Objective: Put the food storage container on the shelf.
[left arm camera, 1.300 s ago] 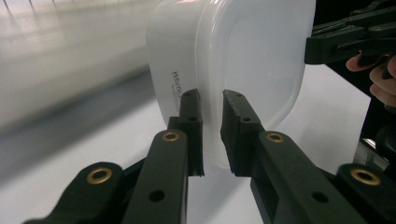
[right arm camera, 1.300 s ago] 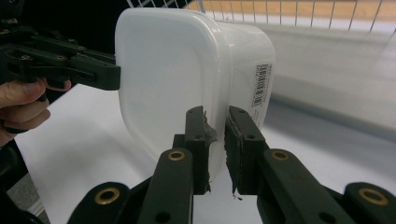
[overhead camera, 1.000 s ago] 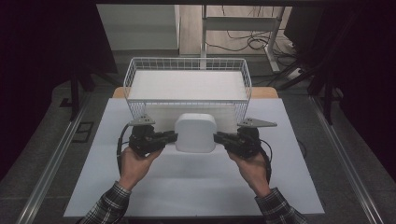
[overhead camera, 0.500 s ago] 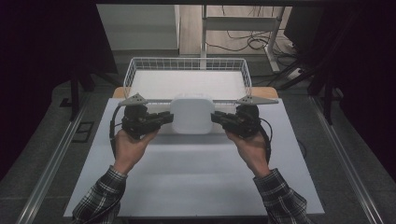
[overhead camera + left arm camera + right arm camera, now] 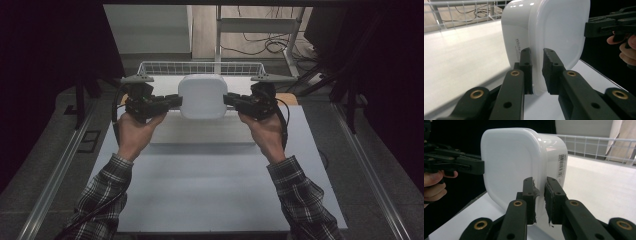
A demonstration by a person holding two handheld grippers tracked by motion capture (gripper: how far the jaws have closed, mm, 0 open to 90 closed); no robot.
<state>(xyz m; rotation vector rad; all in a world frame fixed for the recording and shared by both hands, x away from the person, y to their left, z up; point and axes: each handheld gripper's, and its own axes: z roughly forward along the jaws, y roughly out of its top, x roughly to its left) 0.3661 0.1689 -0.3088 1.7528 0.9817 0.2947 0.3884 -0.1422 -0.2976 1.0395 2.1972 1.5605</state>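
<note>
Dark curtains close off both sides of the room, and cables lie on the floor beyond the white table point(image 5: 200, 200). At the table's far edge, toward 12 o'clock, stands a white wire basket point(image 5: 200, 67). A white plastic box point(image 5: 202, 96) with a lid is held up in the air in front of that basket, between two hands. In the left gripper view a line of small grey print runs along the box's side wall, too small to read; in the right gripper view a barcode sticker with tiny digits sits on the opposite wall, also unreadable. The left claw point(image 5: 537, 72) is nearly closed, its two black jaws pinching the box's rim at the box's 9 o'clock side. The right claw point(image 5: 539, 200) is likewise nearly closed, clamped on the rim at the 3 o'clock side. The box hangs between them, clear of the table, lid facing the person.
</note>
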